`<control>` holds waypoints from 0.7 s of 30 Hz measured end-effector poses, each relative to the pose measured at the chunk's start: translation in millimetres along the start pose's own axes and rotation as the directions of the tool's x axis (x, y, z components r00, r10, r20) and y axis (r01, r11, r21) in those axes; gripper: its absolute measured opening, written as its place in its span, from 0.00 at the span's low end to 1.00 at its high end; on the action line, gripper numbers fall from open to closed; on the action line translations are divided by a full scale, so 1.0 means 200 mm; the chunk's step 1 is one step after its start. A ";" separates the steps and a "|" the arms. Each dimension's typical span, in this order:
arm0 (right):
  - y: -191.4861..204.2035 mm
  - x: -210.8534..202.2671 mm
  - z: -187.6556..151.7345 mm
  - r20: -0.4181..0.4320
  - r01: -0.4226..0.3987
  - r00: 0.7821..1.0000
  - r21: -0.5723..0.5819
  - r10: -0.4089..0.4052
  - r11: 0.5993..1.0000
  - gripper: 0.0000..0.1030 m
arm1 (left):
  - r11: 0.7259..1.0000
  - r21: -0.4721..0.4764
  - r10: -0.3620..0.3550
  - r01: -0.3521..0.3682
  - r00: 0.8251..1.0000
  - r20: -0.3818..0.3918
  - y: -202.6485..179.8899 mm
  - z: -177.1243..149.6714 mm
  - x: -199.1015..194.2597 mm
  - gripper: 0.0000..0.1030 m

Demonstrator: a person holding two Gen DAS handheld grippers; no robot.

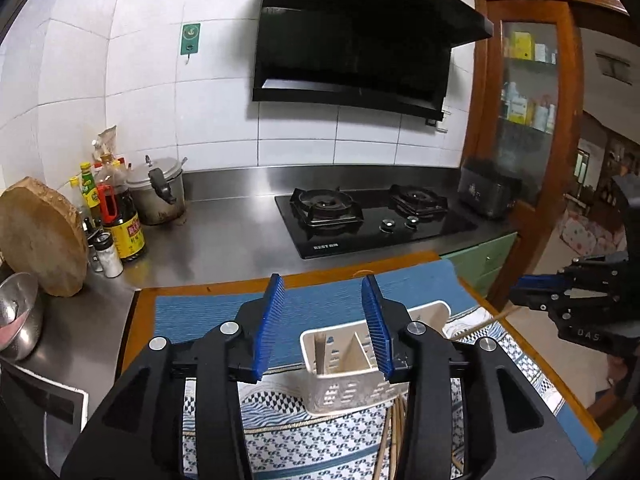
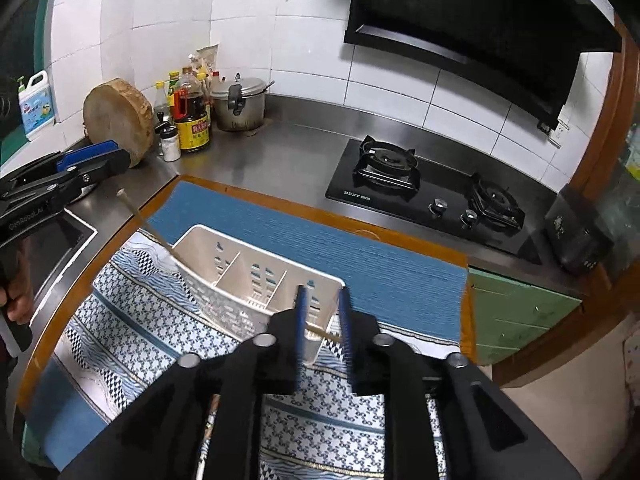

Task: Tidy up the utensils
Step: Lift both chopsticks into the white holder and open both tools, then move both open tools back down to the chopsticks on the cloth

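Note:
A white slotted utensil holder point(image 1: 352, 364) with three compartments stands on patterned cloth; it also shows in the right wrist view point(image 2: 256, 276). One chopstick point(image 2: 146, 224) leans out of its left compartment. My right gripper point(image 2: 324, 300) is narrowly closed on a thin chopstick point(image 2: 322, 333) lying across its blue pads, just above the holder's right compartment. My left gripper point(image 1: 325, 292) is open and empty, just above and behind the holder. More chopsticks point(image 1: 394, 432) lie on the cloth below the holder.
A blue mat point(image 2: 360, 256) on a wooden board lies under the cloth. A gas hob point(image 1: 372, 220), a pressure cooker point(image 1: 158, 192), sauce bottles point(image 1: 122, 216), a round chopping block point(image 1: 42, 236) and a steel bowl point(image 1: 18, 320) stand on the steel counter.

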State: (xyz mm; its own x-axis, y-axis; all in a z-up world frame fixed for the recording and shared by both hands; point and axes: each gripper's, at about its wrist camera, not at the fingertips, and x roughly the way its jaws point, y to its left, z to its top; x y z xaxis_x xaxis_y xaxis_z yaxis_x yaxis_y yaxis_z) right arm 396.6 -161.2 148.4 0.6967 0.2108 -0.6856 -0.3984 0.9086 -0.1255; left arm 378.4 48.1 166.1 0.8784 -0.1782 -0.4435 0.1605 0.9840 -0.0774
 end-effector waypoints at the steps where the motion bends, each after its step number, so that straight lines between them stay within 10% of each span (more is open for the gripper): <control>1: 0.01 -0.02 -0.03 0.005 0.001 1.000 -0.002 -0.001 1.000 0.25 | 1.000 0.001 -0.002 0.002 1.000 -0.001 0.00 -0.02 -0.02 0.40; 21: 0.39 -0.04 -1.14 -0.123 -0.065 0.990 0.064 0.073 0.996 0.27 | 0.995 -0.076 -0.074 0.057 0.964 -0.253 0.00 -0.99 -0.23 0.40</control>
State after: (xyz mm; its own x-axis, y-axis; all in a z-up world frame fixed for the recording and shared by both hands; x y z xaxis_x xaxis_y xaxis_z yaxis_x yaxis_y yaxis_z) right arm 223.1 -173.8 -18.7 0.5873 0.2305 -0.7759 -0.4043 0.9140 -0.0345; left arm 248.6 57.5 10.4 0.7211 -0.2442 -0.6483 0.1755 0.9697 -0.1700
